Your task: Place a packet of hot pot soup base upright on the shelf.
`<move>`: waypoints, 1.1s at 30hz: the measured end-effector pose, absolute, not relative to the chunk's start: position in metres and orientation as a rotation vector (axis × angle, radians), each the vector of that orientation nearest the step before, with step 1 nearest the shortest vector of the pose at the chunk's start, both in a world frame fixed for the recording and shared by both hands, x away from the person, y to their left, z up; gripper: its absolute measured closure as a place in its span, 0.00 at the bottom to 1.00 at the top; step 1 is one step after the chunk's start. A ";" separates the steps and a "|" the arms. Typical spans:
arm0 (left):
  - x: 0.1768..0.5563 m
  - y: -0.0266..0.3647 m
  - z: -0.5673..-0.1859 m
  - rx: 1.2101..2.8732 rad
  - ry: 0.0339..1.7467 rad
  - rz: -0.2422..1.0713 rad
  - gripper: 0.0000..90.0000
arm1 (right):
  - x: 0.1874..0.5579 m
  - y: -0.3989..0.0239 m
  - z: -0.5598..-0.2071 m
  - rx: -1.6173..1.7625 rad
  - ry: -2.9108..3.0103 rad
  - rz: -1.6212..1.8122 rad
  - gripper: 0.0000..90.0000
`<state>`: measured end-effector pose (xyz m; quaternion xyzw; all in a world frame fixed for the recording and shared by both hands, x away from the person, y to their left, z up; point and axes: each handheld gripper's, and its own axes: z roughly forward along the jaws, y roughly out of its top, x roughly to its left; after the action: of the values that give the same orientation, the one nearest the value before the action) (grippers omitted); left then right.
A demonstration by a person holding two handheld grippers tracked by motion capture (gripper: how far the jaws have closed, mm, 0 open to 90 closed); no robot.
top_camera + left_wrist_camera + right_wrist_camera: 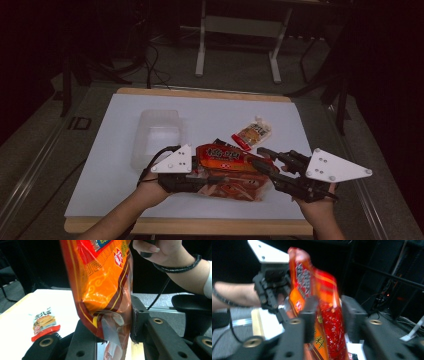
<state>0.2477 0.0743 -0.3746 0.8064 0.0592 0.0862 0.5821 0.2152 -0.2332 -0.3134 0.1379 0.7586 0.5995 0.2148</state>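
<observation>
Bag (227, 167) of snacks, orange and red, is off the table (115, 175) near its front edge, lying roughly level between my two claws. Left gripper (212, 176) is pinching one end: in the left gripper view both pads sit against the film at the clear, crumpled part near the seal. Right gripper (259, 157) has the other end between its jaws. The right gripper view is blurred, and I cannot tell whether the pads are pressing the film or just standing beside it.

Judgement: this looks like a handover of the load to the left side, with the clear tub (157, 132) just behind the left hand as the likely target. Small sachet (252, 134) lies flat on the table beyond the bag, apart from it.

Notes for doing it well:
- Confirm the left pinch is on doubled film, not on the loose clear part, which could slip.
- Draw the right jaws off along the bag's length so they do not snag it.
- Keep the bag level; contents may shift and tip it.
- Clear the tub's rim before lowering.
</observation>
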 end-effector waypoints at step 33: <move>0.280 0.143 -0.337 1.637 0.465 0.479 0.80 | 0.223 -0.263 -0.331 0.676 1.951 1.703 0.15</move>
<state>0.2799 0.1432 -0.3374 0.7161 0.2032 0.2096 0.6340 0.2228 -0.2633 -0.3314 0.2456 0.7093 0.6191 0.2306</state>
